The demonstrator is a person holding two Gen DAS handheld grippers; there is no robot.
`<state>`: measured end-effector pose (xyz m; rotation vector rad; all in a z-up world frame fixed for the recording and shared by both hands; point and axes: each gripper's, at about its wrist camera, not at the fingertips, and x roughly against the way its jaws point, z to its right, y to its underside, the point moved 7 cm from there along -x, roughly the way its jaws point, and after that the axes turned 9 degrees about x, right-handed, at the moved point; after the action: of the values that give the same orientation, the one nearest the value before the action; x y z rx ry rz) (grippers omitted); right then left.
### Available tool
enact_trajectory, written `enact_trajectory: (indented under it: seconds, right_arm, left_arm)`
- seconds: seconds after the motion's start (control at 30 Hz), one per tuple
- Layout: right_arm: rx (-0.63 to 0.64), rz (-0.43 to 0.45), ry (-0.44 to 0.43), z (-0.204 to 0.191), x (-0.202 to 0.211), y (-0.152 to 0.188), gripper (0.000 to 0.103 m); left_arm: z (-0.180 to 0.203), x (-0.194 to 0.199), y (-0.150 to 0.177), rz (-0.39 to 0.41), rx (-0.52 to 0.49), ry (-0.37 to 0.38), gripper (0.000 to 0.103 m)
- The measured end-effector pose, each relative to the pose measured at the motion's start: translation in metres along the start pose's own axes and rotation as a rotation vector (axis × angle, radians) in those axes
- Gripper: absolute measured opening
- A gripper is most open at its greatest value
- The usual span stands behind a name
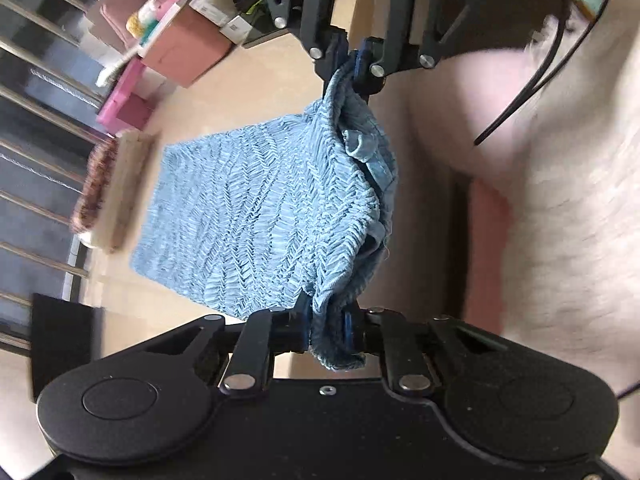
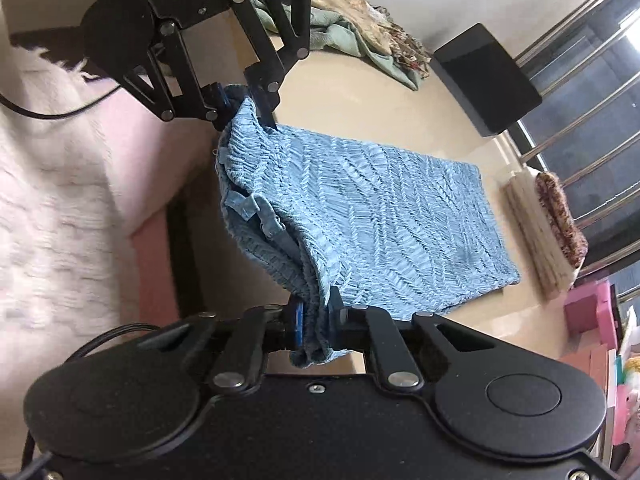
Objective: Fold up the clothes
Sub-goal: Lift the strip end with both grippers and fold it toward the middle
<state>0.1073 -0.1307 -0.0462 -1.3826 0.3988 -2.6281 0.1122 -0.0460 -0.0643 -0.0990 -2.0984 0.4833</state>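
A blue ribbed knit garment [image 1: 260, 208] lies partly on the beige table [image 1: 248, 80], with its near edge lifted. My left gripper [image 1: 328, 328] is shut on one bunched corner of it. My right gripper [image 1: 354, 64] is shut on the other corner, facing the left one. In the right wrist view the garment [image 2: 380, 216] stretches from my right gripper [image 2: 318, 320] up to my left gripper [image 2: 240, 104]. A fabric loop [image 2: 244, 204] shows at the lifted edge.
A folded beige and brown cloth stack [image 1: 108, 192] lies past the garment, also in the right wrist view [image 2: 548, 224]. Pink boxes [image 1: 176, 44] and a black box [image 2: 488, 80] stand on the table. A green and floral cloth pile [image 2: 360, 28] lies at the far side. Window bars [image 1: 36, 152] run behind.
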Motion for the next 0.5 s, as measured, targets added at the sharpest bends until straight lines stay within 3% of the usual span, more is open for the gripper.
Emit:
enact_trajectory:
  seconds: [0.23, 0.37, 0.5]
  right_arm:
    - [-0.093, -0.002, -0.09, 0.033, 0.01, -0.005, 0.01]
    - [-0.232, -0.002, -0.216, 0.074, -0.017, 0.006, 0.01]
    - [-0.372, -0.002, -0.342, 0.116, -0.042, 0.015, 0.011]
  left_arm:
    - [-0.049, 0.004, -0.016, -0.048, 0.139, 0.127, 0.015]
    - [-0.103, -0.019, -0.022, -0.062, 0.31, 0.21, 0.015]
    - [-0.141, -0.048, -0.019, -0.059, 0.416, 0.344, 0.016]
